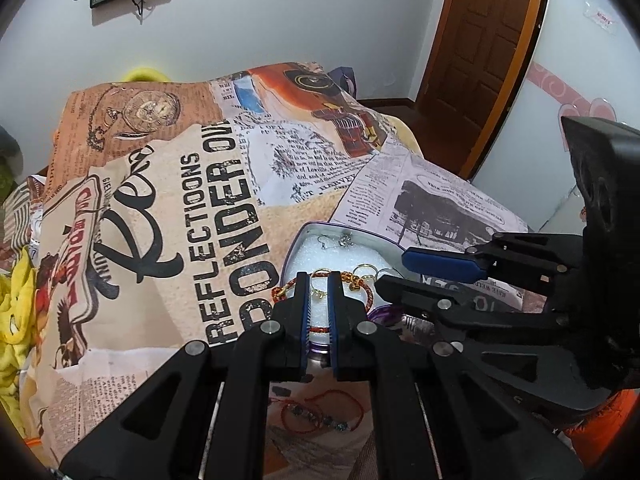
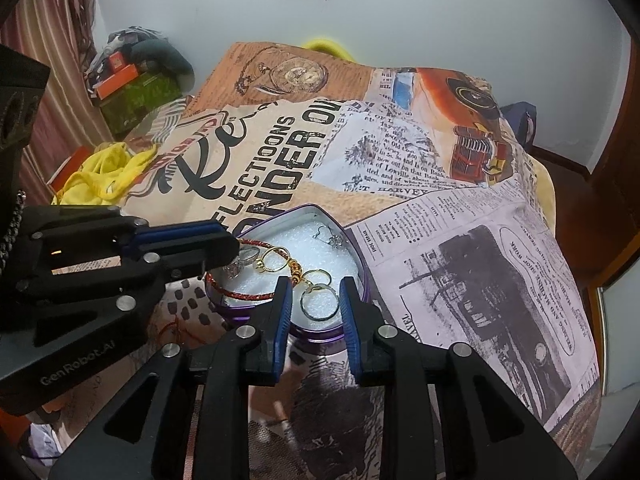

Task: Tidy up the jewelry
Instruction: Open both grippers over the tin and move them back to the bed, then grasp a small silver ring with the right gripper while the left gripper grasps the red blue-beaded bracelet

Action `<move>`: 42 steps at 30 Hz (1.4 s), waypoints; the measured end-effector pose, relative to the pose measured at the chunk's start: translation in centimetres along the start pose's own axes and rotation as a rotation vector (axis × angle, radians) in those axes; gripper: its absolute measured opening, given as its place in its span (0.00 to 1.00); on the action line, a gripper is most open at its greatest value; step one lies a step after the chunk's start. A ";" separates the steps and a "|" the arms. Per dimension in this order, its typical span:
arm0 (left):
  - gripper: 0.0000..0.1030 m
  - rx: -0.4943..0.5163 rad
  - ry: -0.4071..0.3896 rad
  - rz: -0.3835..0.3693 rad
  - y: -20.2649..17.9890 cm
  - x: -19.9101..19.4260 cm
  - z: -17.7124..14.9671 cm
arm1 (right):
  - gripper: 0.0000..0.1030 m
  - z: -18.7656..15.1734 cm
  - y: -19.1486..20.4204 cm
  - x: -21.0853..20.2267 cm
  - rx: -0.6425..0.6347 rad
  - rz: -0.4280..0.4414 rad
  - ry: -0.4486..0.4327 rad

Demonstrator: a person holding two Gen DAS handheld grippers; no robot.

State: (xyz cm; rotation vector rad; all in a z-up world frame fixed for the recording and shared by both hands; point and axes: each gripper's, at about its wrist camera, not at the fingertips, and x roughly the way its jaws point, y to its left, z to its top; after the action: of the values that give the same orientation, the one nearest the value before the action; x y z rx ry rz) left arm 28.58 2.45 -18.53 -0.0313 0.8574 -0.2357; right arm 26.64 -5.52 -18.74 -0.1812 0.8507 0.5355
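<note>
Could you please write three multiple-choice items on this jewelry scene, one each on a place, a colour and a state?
1. Where does the silver ring lie?
A. on the white foam inside the tin
B. on the bedspread
C. on the floor

2. What colour is the braided bracelet in the tin?
A. green
B. red
C. black

3. How does the right gripper stand?
A. shut on a necklace
B. out of view
C. open, fingers either side of the silver ring

Answers: 1 A, white foam shows all round the ring; 2 B, its cord is red; 3 C, a gap shows between both pads.
</note>
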 end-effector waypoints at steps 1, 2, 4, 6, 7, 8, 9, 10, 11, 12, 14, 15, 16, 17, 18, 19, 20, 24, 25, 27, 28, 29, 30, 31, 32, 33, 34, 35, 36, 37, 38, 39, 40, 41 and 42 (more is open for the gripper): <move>0.06 -0.002 -0.003 0.002 0.1 -0.2 0.0 | 0.23 0.0 0.0 -0.1 0.001 -0.003 -0.002; 0.06 -0.003 -0.005 0.005 0.1 -0.4 0.0 | 0.23 0.0 0.1 -0.3 0.001 -0.005 -0.003; 0.06 -0.006 -0.008 0.009 0.2 -0.8 -0.1 | 0.23 0.1 0.2 -0.7 0.000 -0.008 -0.010; 0.06 -0.009 -0.013 0.012 0.3 -1.4 -0.1 | 0.23 0.1 0.3 -1.2 -0.003 -0.013 -0.020; 0.06 -0.010 -0.015 0.013 0.3 -1.6 -0.2 | 0.23 0.2 0.5 -1.6 -0.004 -0.017 -0.026; 0.06 -0.011 -0.017 0.013 0.3 -1.9 -0.2 | 0.23 0.2 0.5 -1.8 -0.006 -0.020 -0.031; 0.06 -0.011 -0.021 0.014 0.3 -2.4 -0.3 | 0.23 0.3 0.7 -2.2 -0.008 -0.023 -0.038; 0.06 -0.010 -0.023 0.016 0.3 -2.7 -0.4 | 0.23 0.3 0.7 -2.5 -0.010 -0.025 -0.042; 0.07 -0.008 -0.027 0.019 0.2 -3.0 -0.5 | 0.23 0.3 0.9 -2.9 -0.014 -0.032 -0.048; 0.08 -0.005 -0.031 0.023 0.2 -3.6 -0.6 | 0.23 0.3 1.1 -3.2 -0.018 -0.039 -0.053; 0.11 -0.003 -0.037 0.029 0.2 -4.3 -0.8 | 0.23 0.3 1.4 -3.9 -0.027 -0.047 -0.064; 0.14 -0.003 -0.040 0.033 0.2 -4.8 -1.0 | 0.23 0.3 1.6 -4.2 -0.029 -0.047 -0.067; 0.17 -0.003 -0.043 0.035 0.3 -5.1 -1.1 | 0.23 0.3 1.8 -4.5 -0.032 -0.049 -0.071; 0.22 -0.004 -0.049 0.040 0.3 -5.6 -1.3 | 0.23 0.2 1.9 -4.8 -0.034 -0.051 -0.074; 0.28 -0.005 -0.055 0.045 0.3 -6.0 -1.6 | 0.23 0.1 2.1 -5.1 -0.036 -0.054 -0.077; 0.31 -0.007 -0.060 0.050 0.4 -6.4 -1.7 | 0.23 0.0 2.2 -5.3 -0.036 -0.054 -0.077; 0.34 -0.009 -0.064 0.055 0.5 -6.8 -1.9 | 0.24 -0.1 2.3 -5.5 -0.036 -0.054 -0.077; 0.35 -0.020 -0.065 0.070 1.0 -8.0 -2.9 | 0.25 -0.7 2.6 -5.9 -0.028 -0.056 -0.068; 0.35 -0.026 -0.059 0.074 1.1 -8.2 -3.2 | 0.26 -0.9 2.6 -5.9 -0.025 -0.056 -0.064; 0.35 -0.035 -0.044 0.081 1.6 -8.4 -3.9 | 0.32 -1.4 2.6 -5.9 -0.020 -0.056 -0.056; 0.35 -0.038 -0.038 0.084 1.7 -8.4 -4.2 | 0.33 -1.7 2.7 -5.9 -0.018 -0.054 -0.051; 0.35 -0.043 -0.031 0.088 1.9 -8.4 -4.6 | 0.34 -2.0 2.8 -5.8 -0.017 -0.052 -0.045; 0.35 -0.047 -0.025 0.090 2.0 -8.4 -4.9 | 0.34 -2.3 2.9 -5.6 -0.018 -0.053 -0.038; 0.35 -0.054 -0.015 0.088 2.2 -8.3 -5.3 | 0.34 -2.6 2.9 -5.5 -0.018 -0.055 -0.030; 0.35 -0.058 -0.003 0.086 2.4 -8.1 -5.7 | 0.34 -2.8 3.0 -5.3 -0.018 -0.055 -0.022; 0.35 -0.060 0.003 0.086 2.5 -8.1 -6.0 | 0.34 -3.1 3.1 -5.1 -0.019 -0.056 -0.013; 0.35 -0.061 0.015 0.088 2.6 -7.8 -6.4 | 0.34 -3.4 3.2 -4.8 -0.019 -0.058 -0.003; 0.35 -0.061 0.022 0.088 2.6 -7.6 -6.6 | 0.34 -3.7 3.3 -4.4 -0.019 -0.056 0.008; 0.35 -0.062 0.032 0.087 2.7 -7.4 -6.9 | 0.34 -4.0 3.4 -4.0 -0.019 -0.052 0.020; 0.35 -0.062 0.044 0.085 2.8 -7.1 -7.2 | 0.34 -4.3 3.4 -3.8 -0.021 -0.048 0.028; 0.35 -0.063 0.050 0.082 2.8 -7.0 -7.4 | 0.34 -4.6 3.5 -3.5 -0.023 -0.047 0.037; 0.35 -0.064 0.055 0.079 2.8 -6.8 -7.6 | 0.34 -4.9 3.6 -3.0 -0.026 -0.055 0.046; 0.35 -0.065 0.060 0.076 2.8 -6.6 -7.7 | 0.33 -5.1 3.8 -2.8 -0.030 -0.059 0.051; 0.35 -0.067 0.063 0.073 2.8 -6.5 -7.9 | 0.33 -5.3 3.9 -2.5 -0.036 -0.059 0.058; 0.35 -0.068 0.067 0.070 2.8 -6.3 -8.0 | 0.33 -5.6 4.1 -2.2 -0.042 -0.055 0.066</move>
State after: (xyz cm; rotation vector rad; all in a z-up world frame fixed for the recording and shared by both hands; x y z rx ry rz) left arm 19.17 7.11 -19.44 -0.0574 0.9310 -0.1424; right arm 19.64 -4.85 -20.53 -0.2615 0.8962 0.4981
